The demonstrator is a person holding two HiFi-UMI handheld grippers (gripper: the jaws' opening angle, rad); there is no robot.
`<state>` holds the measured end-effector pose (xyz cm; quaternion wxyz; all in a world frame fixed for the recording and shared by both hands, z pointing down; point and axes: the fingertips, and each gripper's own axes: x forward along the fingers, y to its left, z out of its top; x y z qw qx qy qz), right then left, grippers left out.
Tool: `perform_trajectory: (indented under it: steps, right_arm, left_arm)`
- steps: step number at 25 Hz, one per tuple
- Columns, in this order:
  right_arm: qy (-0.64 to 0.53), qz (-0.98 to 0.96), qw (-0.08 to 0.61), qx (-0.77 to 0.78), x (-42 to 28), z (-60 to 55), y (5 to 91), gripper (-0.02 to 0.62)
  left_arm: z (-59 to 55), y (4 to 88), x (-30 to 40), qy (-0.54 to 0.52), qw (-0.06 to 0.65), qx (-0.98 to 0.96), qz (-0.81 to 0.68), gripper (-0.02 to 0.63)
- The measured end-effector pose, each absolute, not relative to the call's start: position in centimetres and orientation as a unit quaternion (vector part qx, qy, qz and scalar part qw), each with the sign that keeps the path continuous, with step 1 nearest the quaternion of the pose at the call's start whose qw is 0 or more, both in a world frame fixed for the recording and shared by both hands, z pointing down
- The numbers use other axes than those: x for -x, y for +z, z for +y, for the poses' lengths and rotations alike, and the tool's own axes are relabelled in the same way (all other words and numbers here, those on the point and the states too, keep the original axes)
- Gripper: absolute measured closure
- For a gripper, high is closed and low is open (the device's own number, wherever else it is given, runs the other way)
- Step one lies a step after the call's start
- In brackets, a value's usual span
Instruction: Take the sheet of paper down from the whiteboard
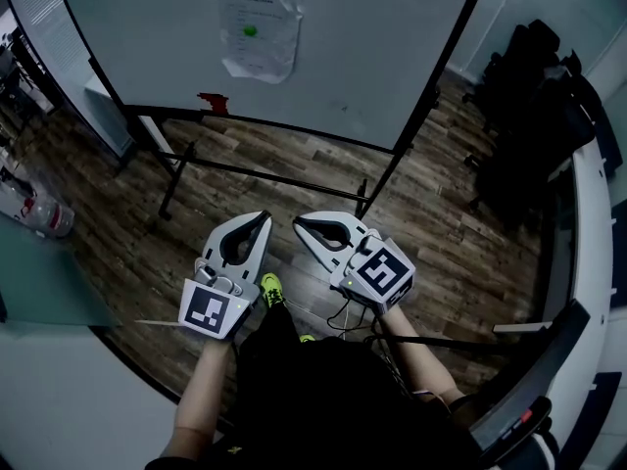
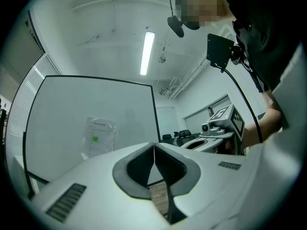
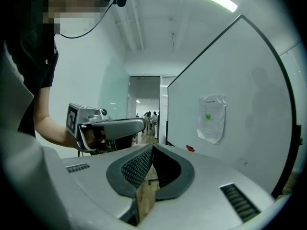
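A white sheet of paper point(image 1: 259, 31) with a green dot hangs on the whiteboard point(image 1: 372, 37), held near its top. The same paper point(image 2: 99, 136) shows in the left gripper view, left of the jaws, and the paper point(image 3: 211, 118) shows at the right in the right gripper view. My left gripper point(image 1: 265, 217) and right gripper point(image 1: 299, 223) are held side by side over the floor, well short of the board. Both are shut with nothing between their jaws. The left gripper point(image 2: 154, 145) and the right gripper point(image 3: 152, 148) show their jaw tips touching.
The whiteboard stands on a black frame point(image 1: 265, 169) with feet on the wood floor. A small red object point(image 1: 214, 101) sits on its tray. Black office chairs point(image 1: 529, 116) stand at the right, a white desk edge point(image 1: 588, 233) beside them. People stand far down a corridor point(image 3: 146, 119).
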<state>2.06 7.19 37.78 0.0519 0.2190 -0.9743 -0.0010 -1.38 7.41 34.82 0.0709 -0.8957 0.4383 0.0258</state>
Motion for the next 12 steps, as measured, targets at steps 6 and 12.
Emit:
perform_trajectory:
  steps: [6, 12]
  right_arm:
    - [0.003, -0.972, 0.048, -0.23, -0.6, 4.2, 37.5, 0.601]
    - [0.011, -0.968, 0.043, -0.249, 1.2, 0.4, 37.0, 0.601]
  left_arm:
    - [4.4, 34.2, 2.8, 0.035, 0.083, 0.899, 0.429, 0.576]
    - [0.6, 33.8, 4.9, 0.032, 0.091, 0.901, 0.423, 0.575]
